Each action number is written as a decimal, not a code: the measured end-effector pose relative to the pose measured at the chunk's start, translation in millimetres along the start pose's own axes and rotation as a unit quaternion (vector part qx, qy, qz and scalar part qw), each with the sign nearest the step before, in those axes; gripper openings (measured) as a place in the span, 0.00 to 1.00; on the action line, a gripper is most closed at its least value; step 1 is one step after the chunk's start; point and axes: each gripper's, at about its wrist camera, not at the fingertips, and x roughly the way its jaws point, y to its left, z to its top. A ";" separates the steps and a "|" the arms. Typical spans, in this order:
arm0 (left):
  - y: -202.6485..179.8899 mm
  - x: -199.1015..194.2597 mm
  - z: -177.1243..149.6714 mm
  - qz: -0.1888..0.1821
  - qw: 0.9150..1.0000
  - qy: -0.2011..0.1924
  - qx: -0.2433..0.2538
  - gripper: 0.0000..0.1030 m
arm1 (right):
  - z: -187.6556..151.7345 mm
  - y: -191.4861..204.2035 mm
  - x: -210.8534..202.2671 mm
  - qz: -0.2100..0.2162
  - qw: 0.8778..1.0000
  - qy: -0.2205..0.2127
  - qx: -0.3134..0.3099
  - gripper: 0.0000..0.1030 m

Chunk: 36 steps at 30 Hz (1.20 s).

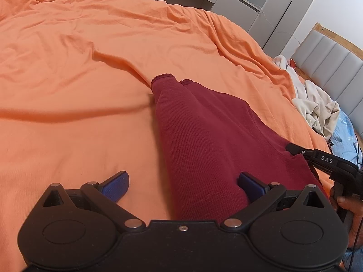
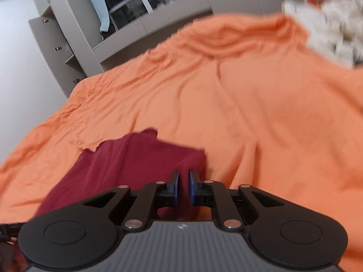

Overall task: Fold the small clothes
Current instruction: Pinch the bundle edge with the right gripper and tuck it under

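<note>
A dark red knit garment (image 1: 204,136) lies on the orange bedsheet (image 1: 79,79), its two cuffed ends pointing away. My left gripper (image 1: 183,184) is open and straddles the garment's near end; its right fingertip (image 1: 249,183) rests on the red cloth, its left one on the sheet. My right gripper (image 2: 183,184) is shut on a fold of the red garment (image 2: 136,158) at its right edge. In the left wrist view the right gripper (image 1: 292,147) pinches the garment's right side, held by a hand.
A heap of cream and light blue clothes (image 1: 317,108) lies at the bed's right edge, by a grey padded headboard (image 1: 329,63); it shows blurred in the right wrist view (image 2: 329,29). Grey cabinets (image 2: 68,34) and a window stand beyond the bed.
</note>
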 end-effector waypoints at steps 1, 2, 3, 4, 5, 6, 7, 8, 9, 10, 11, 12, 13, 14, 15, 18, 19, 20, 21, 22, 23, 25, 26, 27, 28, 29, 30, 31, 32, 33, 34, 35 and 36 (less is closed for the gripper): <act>0.0 -0.2 -0.2 0.000 1.000 0.000 0.000 1.00 | 0.3 -5.6 1.5 0.005 1.000 0.000 0.021 0.22; -0.4 0.0 -0.2 0.000 1.000 0.000 0.000 1.00 | 1.0 -9.7 3.0 0.011 0.999 -0.001 0.036 0.25; -0.6 0.2 -0.2 0.000 1.000 0.000 0.001 1.00 | 2.2 -13.3 4.9 0.016 0.999 -0.002 0.046 0.25; 0.1 -0.1 -0.3 0.000 1.000 -0.001 0.000 1.00 | 3.9 -15.0 7.4 0.019 0.998 -0.004 0.052 0.25; -0.1 0.2 -0.3 -0.001 1.000 -0.001 -0.001 1.00 | 5.3 -15.7 9.8 0.022 0.998 -0.006 0.054 0.18; 0.1 -0.5 -0.3 -0.002 1.000 -0.001 -0.002 1.00 | 6.7 -14.8 12.1 0.025 0.998 -0.010 0.049 0.11; 1.1 -1.6 0.5 -0.003 1.000 -0.002 -0.003 1.00 | 8.1 -11.9 12.5 0.027 0.999 -0.018 0.040 0.10; 1.3 -1.7 1.0 -0.005 1.000 -0.002 -0.003 1.00 | 9.8 -6.6 10.2 0.030 0.999 -0.034 0.025 0.10; 1.9 -2.4 1.5 -0.005 1.000 -0.002 -0.004 1.00 | 11.9 1.2 6.0 0.035 0.998 -0.054 0.005 0.09; 2.2 -3.2 2.0 -0.006 1.000 -0.003 -0.006 1.00 | 14.8 8.5 1.8 0.041 0.996 -0.072 -0.016 0.09; 2.4 -4.1 2.3 -0.006 1.000 -0.003 -0.007 1.00 | 17.3 15.1 -2.4 0.042 0.995 -0.086 -0.039 0.09; 2.1 -4.4 2.7 -0.006 1.000 -0.004 -0.007 1.00 | 19.5 20.2 -4.1 0.038 0.993 -0.093 -0.059 0.09; 2.6 -5.0 1.6 -0.006 1.000 -0.004 -0.007 1.00 | 21.3 22.3 -3.9 0.032 0.993 -0.091 -0.069 0.09; 2.3 -4.8 1.3 -0.005 1.000 -0.004 -0.006 1.00 | 21.3 22.7 -1.9 0.027 0.993 -0.087 -0.072 0.09; 1.8 -4.4 1.3 -0.005 1.000 -0.004 -0.005 1.00 | 20.5 19.5 1.7 0.019 0.994 -0.079 -0.070 0.09; 1.4 -3.1 1.1 -0.004 1.000 -0.004 -0.005 1.00 | 15.0 9.1 14.1 0.001 0.998 -0.041 -0.046 0.10; 1.4 -3.2 0.7 -0.004 1.000 -0.004 -0.004 1.00 | 13.7 5.7 17.3 0.001 0.999 -0.030 -0.034 0.12; 1.0 -2.8 0.6 -0.003 1.000 -0.004 -0.003 1.00 | 13.1 2.7 18.1 0.001 0.999 -0.023 -0.025 0.18; 1.0 -2.7 0.6 -0.003 1.000 -0.004 -0.003 1.00 | 13.1 1.3 17.6 -0.001 1.000 -0.020 -0.018 0.24; 1.5 -2.5 0.4 -0.003 1.000 -0.004 -0.003 1.00 | 13.0 0.4 16.6 -0.002 1.000 -0.019 -0.014 0.28; 1.7 -2.5 0.7 -0.004 1.000 -0.004 -0.003 1.00 | 12.1 -1.3 15.4 -0.003 1.000 -0.018 -0.009 0.42; 1.4 -2.5 0.5 -0.004 1.000 -0.004 -0.003 1.00 | 11.7 -5.4 14.0 -0.003 1.000 -0.012 0.004 0.53; 1.3 -2.4 0.7 -0.003 1.000 -0.004 -0.003 1.00 | 11.2 -6.9 14.4 -0.004 1.000 -0.005 0.010 0.54; 1.4 -2.2 0.9 -0.003 1.000 -0.004 -0.003 1.00 | 10.6 -8.4 15.5 -0.003 1.000 0.002 0.017 0.56; 1.3 -2.4 0.5 -0.003 1.000 -0.004 -0.003 1.00 | 9.4 -10.6 15.9 0.000 1.000 0.010 0.025 0.57; 1.5 -2.3 0.8 -0.003 1.000 -0.003 -0.003 1.00 | 8.3 -12.8 16.0 0.005 0.999 0.017 0.034 0.58; 1.7 -2.2 1.0 -0.004 1.000 -0.002 -0.004 1.00 | 7.5 -14.6 16.1 0.011 0.999 0.024 0.042 0.58; 1.1 -2.0 1.0 -0.004 1.000 -0.001 -0.004 1.00 | 6.6 -15.2 16.7 0.016 0.998 0.030 0.048 0.58; 1.4 -1.9 1.8 -0.005 1.000 0.001 -0.006 1.00 | 5.7 -15.8 17.0 0.022 0.998 0.037 0.053 0.58; 2.0 -1.9 3.0 -0.006 1.000 0.003 -0.007 1.00 | 4.7 -15.8 17.0 0.026 0.997 0.040 0.057 0.55; 3.0 -1.6 3.8 -0.008 1.000 0.005 -0.008 1.00 | 4.1 -15.1 16.8 0.030 0.997 0.041 0.058 0.53; 3.9 -1.5 5.2 -0.011 1.000 0.007 -0.010 1.00 | 3.4 -14.8 17.0 0.032 0.997 0.043 0.059 0.52; 4.7 -1.2 6.7 -0.013 1.000 0.008 -0.013 1.00 | 3.2 -14.3 16.8 0.032 0.997 0.043 0.058 0.47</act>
